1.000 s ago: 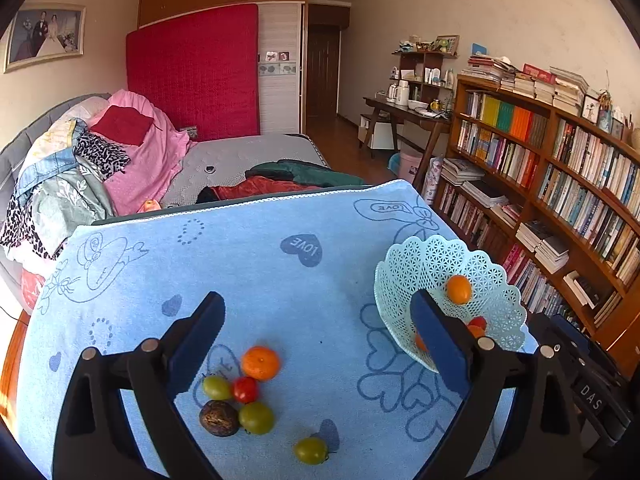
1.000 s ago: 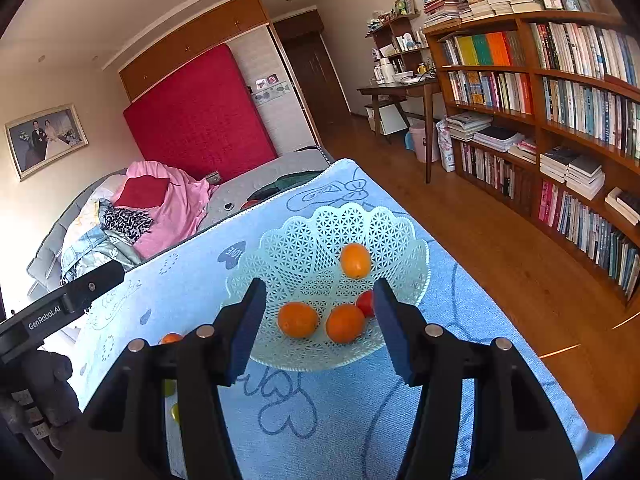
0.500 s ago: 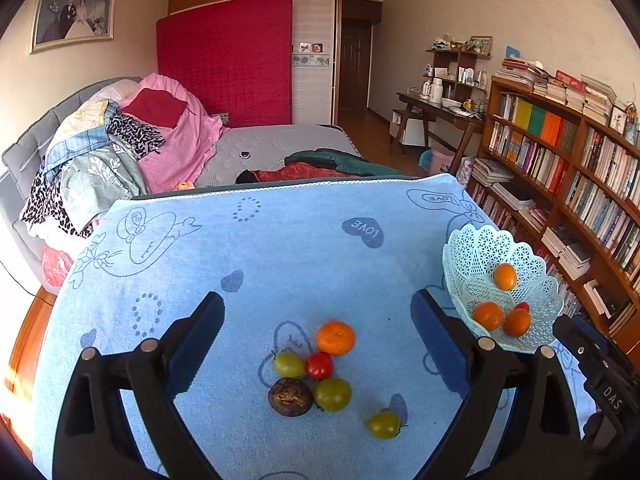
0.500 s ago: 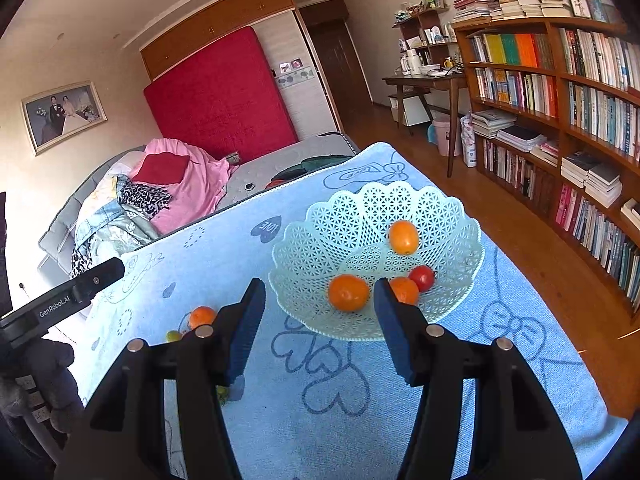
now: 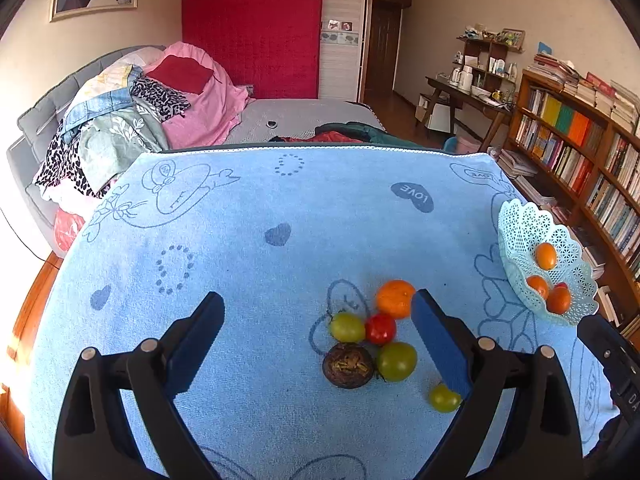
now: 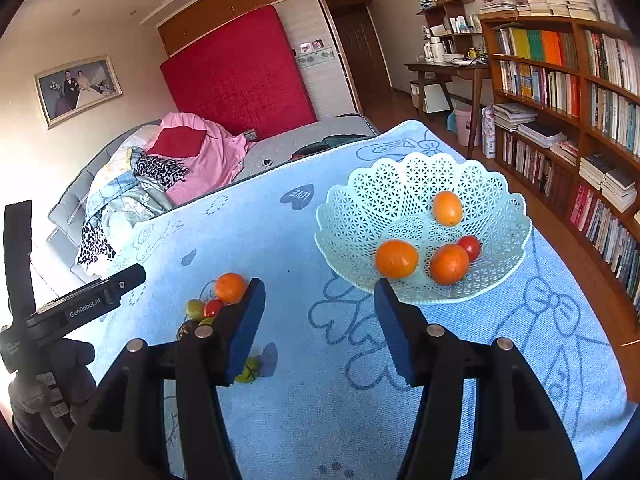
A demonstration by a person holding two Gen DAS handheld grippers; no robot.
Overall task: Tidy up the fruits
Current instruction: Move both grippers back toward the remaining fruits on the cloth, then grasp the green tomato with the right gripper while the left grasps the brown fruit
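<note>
Claws first: our left claw (image 5: 316, 332) is spread wide with nothing between its pads, and it hangs over the blue cloth (image 5: 280, 208) just left of the little pile of fruit. Our right claw (image 6: 320, 316) is spread too, less wide, and it holds nothing. It hangs over bare cloth between the pile and the basket.

We think the job is about half done. The white lacy basket (image 6: 400, 176) has four fruits in it: three orange ones (image 6: 397, 258) and one small red tomato (image 6: 469, 246).

Six fruits are not in the basket yet. They lie on the cloth close together: an orange (image 5: 395, 298), a red tomato (image 5: 380, 328), a green tomato on the left (image 5: 347, 326), a bigger green tomato (image 5: 396, 361) and a dark brown wrinkly fruit (image 5: 348, 365). These five touch or nearly touch each other. One more green tomato (image 5: 444, 397) sits a bit apart, partly hidden behind the left claw's right pad.

Nothing stands between the pile and the basket, only flat cloth. We guess the tricky part is that the fruits are packed so tight that a pad could bump the others and make them roll. The basket also sits close to the cloth's edge.

Farther out we see a bed heaped with clothes (image 5: 152, 112), a tall bookshelf (image 6: 580, 100) and a desk (image 5: 468, 96).
</note>
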